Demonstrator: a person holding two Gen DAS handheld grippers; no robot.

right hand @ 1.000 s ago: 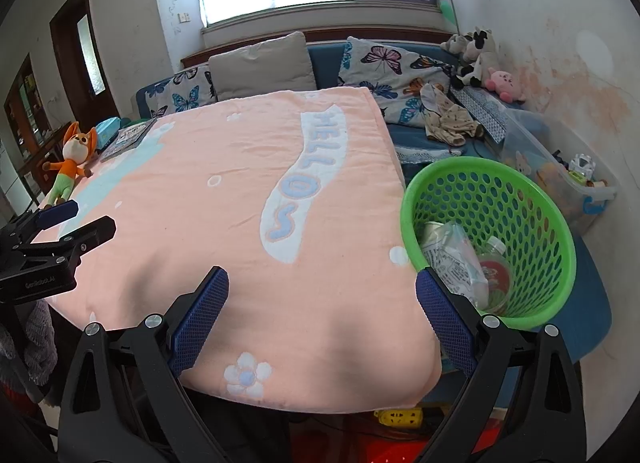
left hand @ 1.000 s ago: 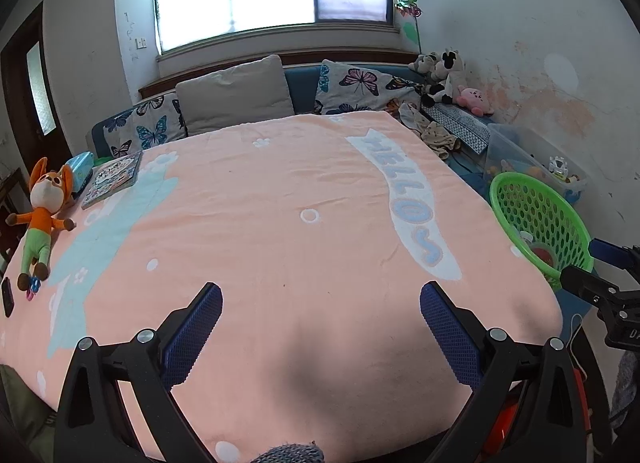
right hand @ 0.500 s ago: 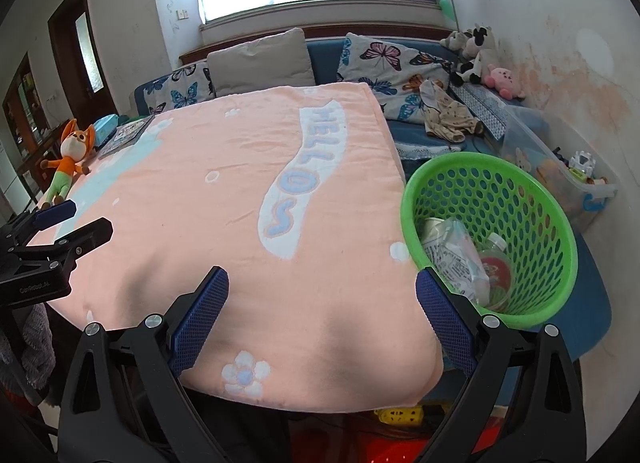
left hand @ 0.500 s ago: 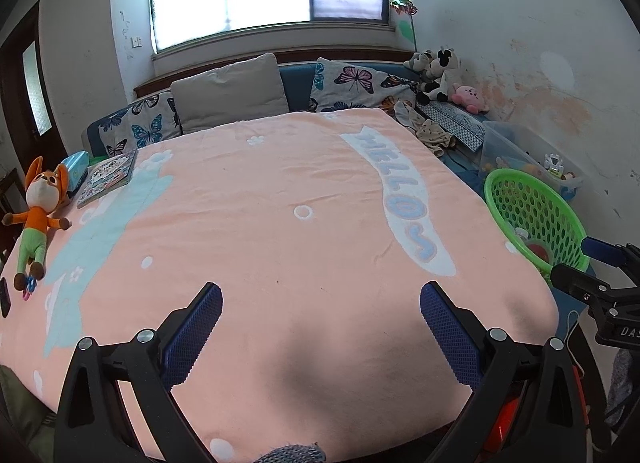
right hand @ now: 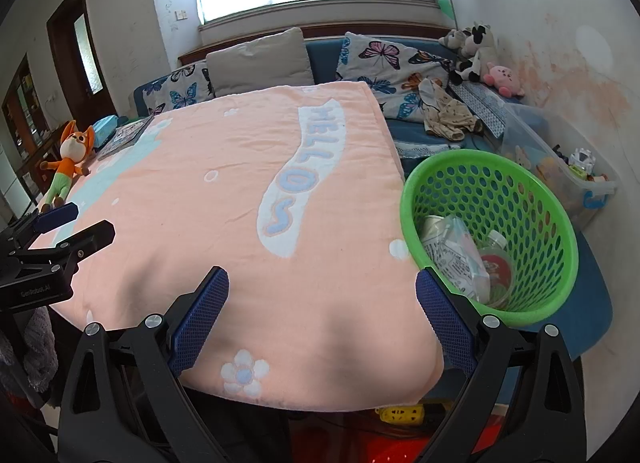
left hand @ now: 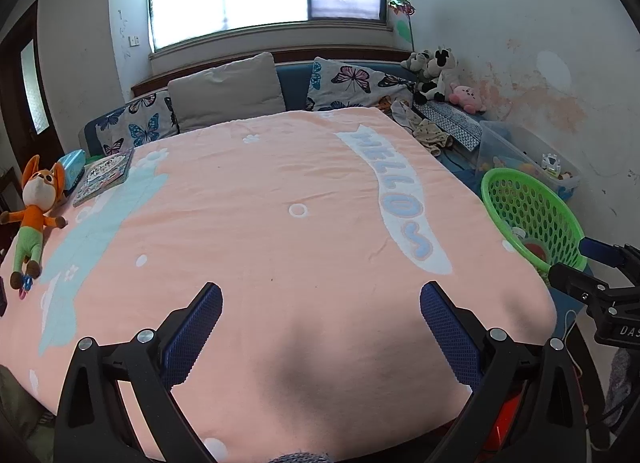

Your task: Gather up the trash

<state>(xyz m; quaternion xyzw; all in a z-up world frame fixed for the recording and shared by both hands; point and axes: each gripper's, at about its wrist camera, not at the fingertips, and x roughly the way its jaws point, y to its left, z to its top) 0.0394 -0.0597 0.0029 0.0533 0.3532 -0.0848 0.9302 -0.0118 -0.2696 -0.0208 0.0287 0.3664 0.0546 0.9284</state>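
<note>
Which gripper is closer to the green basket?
Right. The right gripper hangs open at the blanket's edge with the basket just beside its right finger. The left gripper, also open, is farther along the table edge, basket off to its right.

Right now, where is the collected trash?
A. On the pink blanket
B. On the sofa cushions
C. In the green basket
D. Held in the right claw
C. The right wrist view shows a crumpled wrapper and a bottle lying inside the green basket; both claws are open and empty, and the blanket bears no trash.
</note>
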